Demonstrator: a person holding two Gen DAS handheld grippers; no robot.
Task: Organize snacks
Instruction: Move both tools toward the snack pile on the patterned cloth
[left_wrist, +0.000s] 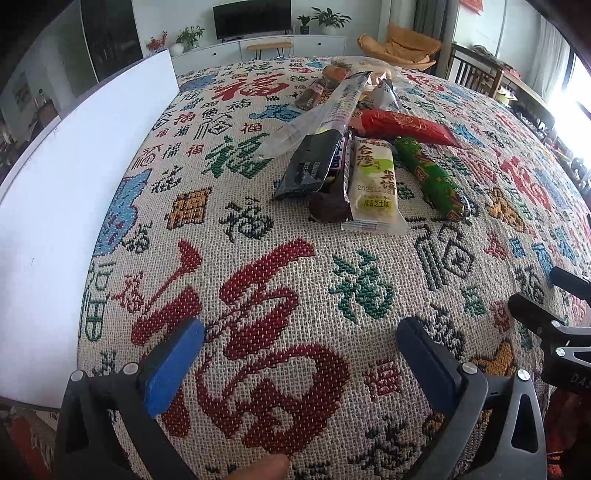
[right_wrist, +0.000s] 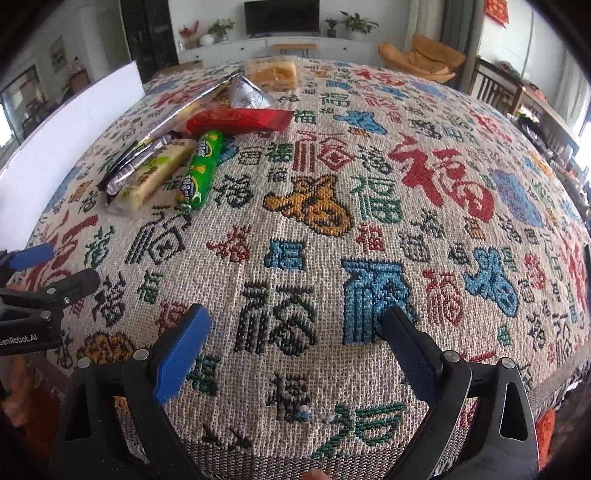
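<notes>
Several snack packets lie in a loose pile on the patterned tablecloth (left_wrist: 280, 280). A cream rice-cracker pack (left_wrist: 373, 181), a green sausage stick (left_wrist: 432, 177), a black packet (left_wrist: 314, 162), a red packet (left_wrist: 402, 127) and a clear long bag (left_wrist: 325, 110) show in the left wrist view. In the right wrist view they sit at the upper left: green stick (right_wrist: 201, 170), cream pack (right_wrist: 155, 173), red packet (right_wrist: 236, 120), bread pack (right_wrist: 273, 74). My left gripper (left_wrist: 301, 345) is open and empty, short of the pile. My right gripper (right_wrist: 297, 334) is open and empty over bare cloth.
A white board (left_wrist: 55, 206) stands along the table's left edge. The right gripper shows at the right edge of the left wrist view (left_wrist: 546, 310); the left gripper shows at the left edge of the right wrist view (right_wrist: 44, 280). Chairs and a TV cabinet stand beyond the table.
</notes>
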